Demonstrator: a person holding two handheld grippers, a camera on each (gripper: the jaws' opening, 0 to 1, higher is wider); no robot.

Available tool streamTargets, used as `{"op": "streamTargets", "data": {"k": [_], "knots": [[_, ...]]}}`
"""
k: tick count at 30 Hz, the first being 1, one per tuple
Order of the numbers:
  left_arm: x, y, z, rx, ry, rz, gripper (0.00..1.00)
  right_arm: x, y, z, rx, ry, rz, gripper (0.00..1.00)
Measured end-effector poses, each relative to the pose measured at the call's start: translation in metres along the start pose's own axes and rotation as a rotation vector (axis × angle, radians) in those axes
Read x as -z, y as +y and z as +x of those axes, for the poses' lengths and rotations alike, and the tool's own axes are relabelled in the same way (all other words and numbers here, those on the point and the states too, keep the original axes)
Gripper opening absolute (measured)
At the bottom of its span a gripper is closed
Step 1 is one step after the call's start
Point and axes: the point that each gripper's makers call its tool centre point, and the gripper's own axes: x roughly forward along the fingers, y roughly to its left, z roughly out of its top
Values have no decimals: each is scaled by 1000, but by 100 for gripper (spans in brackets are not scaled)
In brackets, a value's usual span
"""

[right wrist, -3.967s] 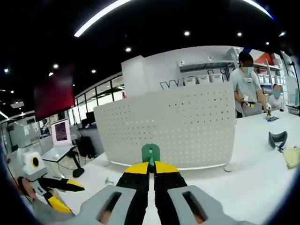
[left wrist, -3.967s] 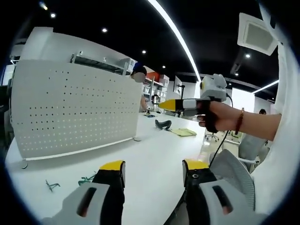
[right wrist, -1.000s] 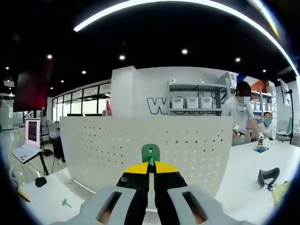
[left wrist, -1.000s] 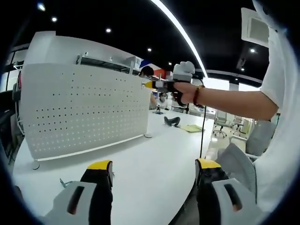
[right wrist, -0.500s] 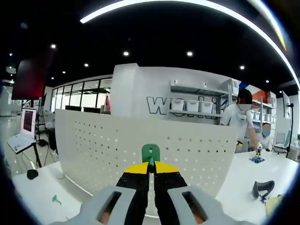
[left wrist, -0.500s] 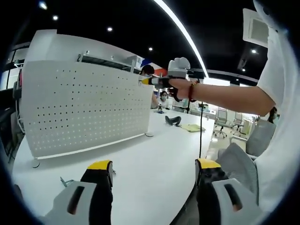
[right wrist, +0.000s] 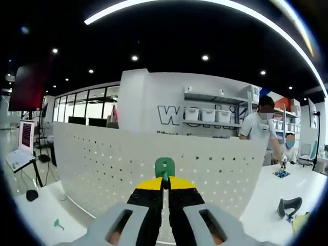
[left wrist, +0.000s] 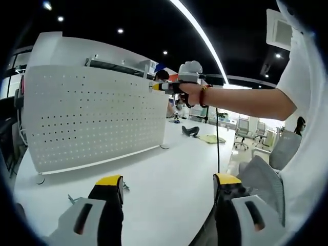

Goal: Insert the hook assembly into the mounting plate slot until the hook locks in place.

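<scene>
Closer to the board now than a second ago, the right gripper (left wrist: pixel 154 87) reaches its yellow tips up to the upper right corner of the white pegboard (left wrist: pixel 92 118), where four seconds back it hung well off to the side over the table. Its jaws are pinched together on a green hook (right wrist: pixel 164 167), whose rounded head stands up just above the yellow pads in the right gripper view, with the pegboard (right wrist: pixel 154 164) wide behind it. The left gripper (left wrist: pixel 166 187) hangs low over the white table (left wrist: pixel 164 164) with its jaws apart and nothing between them.

The step in hand looks like the final approach to a hole or slot in the board. To do it well, I would bring the hook in square to the board face, line its tail up with one row of holes before pressing, then push steadily until it seats, keeping the grip tight so the hook does not twist between the pads. The free-standing board may slide or rock under the push, so a gentle, straight push seems wise.

Small green hooks (left wrist: pixel 73 198) lie on the table near the left gripper, and another green piece (right wrist: pixel 58 224) lies at the board's foot.

Large dark letters on the far wall begin "wo" (right wrist: pixel 171 114); the rest is hidden behind shelving.
</scene>
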Motion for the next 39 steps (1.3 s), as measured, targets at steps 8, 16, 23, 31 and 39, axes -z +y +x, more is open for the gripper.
{"op": "streamTargets", "data": {"k": [8,16,23,31,39], "knots": [[1,4,-2,-12,-3,-5,73,-4,-6,14,11,-4,12,1],[0,11,-5,-33,-12,-12,74,-7,-4,26,19,-13,43,1],[0,20,-11,-62,-10,-14,74,-6,-7,36,33,-15,76,1],[1,24,-13,-73,-9,-19,74,-3,-11,46,37,-4,103,1],[0,28,-16,-88,-12,-20,74,4,-11,52,42,12,110,1]]}}
